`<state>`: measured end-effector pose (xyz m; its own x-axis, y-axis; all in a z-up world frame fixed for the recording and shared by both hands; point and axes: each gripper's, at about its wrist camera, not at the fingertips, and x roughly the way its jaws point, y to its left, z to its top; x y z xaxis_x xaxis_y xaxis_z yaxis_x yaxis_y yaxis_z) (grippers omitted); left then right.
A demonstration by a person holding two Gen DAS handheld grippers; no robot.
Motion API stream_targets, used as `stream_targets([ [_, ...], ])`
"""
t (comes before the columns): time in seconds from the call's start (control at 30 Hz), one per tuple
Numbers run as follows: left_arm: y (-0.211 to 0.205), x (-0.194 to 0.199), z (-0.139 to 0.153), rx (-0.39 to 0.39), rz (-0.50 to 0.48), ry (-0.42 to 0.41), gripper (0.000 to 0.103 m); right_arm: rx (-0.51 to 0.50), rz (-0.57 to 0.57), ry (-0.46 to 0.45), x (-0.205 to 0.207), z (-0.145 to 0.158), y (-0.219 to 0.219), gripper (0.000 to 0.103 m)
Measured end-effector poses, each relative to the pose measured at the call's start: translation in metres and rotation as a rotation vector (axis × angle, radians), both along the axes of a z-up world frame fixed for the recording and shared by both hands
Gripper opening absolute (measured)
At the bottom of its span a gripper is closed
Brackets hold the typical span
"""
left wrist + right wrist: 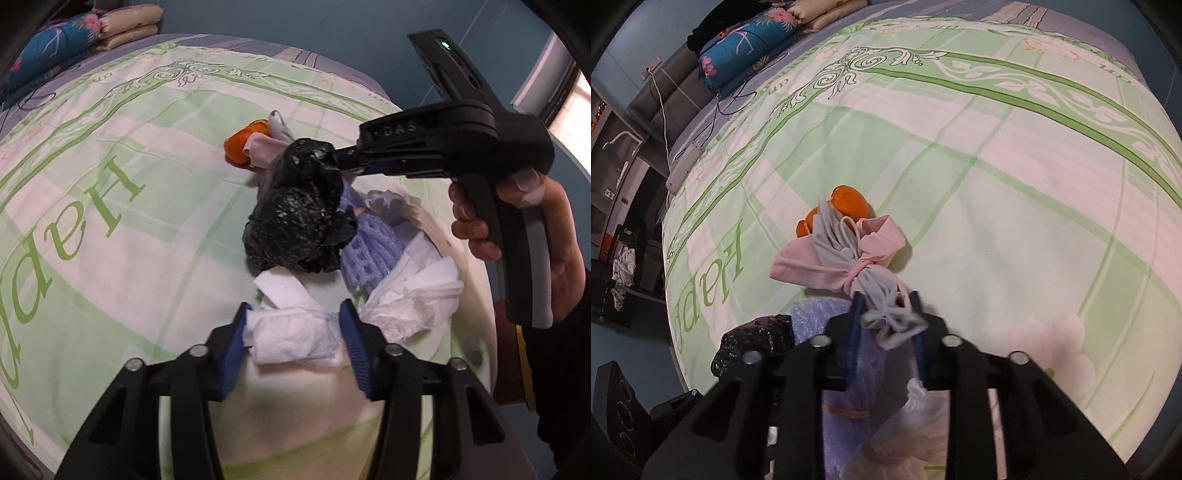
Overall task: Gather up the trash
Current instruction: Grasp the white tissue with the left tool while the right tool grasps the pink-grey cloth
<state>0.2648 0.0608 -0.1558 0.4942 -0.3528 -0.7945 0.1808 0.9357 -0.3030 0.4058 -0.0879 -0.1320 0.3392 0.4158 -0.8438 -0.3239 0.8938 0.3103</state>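
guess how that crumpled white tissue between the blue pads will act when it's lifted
The crumpled white tissue will probably come up very light and floppy, since it looks thin and creased. It may compress or tear rather than slip, as the left hand-held gripper has ribbed pads on both sides. Loose folds will likely dangle.

Soft even indoor light, faint shadows, strong fisheye bending and dark corners, slight edge blur.

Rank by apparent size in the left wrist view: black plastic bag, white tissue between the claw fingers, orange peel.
1. black plastic bag
2. white tissue, close to the bag in apparent size; nearness to the camera inflates it, so this order is unsure
3. orange peel, farthest, partly hidden
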Motion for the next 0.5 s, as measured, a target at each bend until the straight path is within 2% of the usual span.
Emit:
stream_targets([
  [0.07,-0.003,-0.002,0.0,0.013,-0.016,-0.005,0.03,-0.006,0.008,0.001,-0.001,0.001,0.001,0.011],
  [0.17,-0.007,-0.007,0.002,0.029,-0.03,-0.012,0.025,-0.016,0.025,-0.014,-0.005,0.003,0.003,0.009],
  [0.5,-0.009,-0.022,0.015,0.025,-0.046,-0.02,0.022,0.022,0.001,-0.046,-0.017,0.021,-0.015,0.007],
])
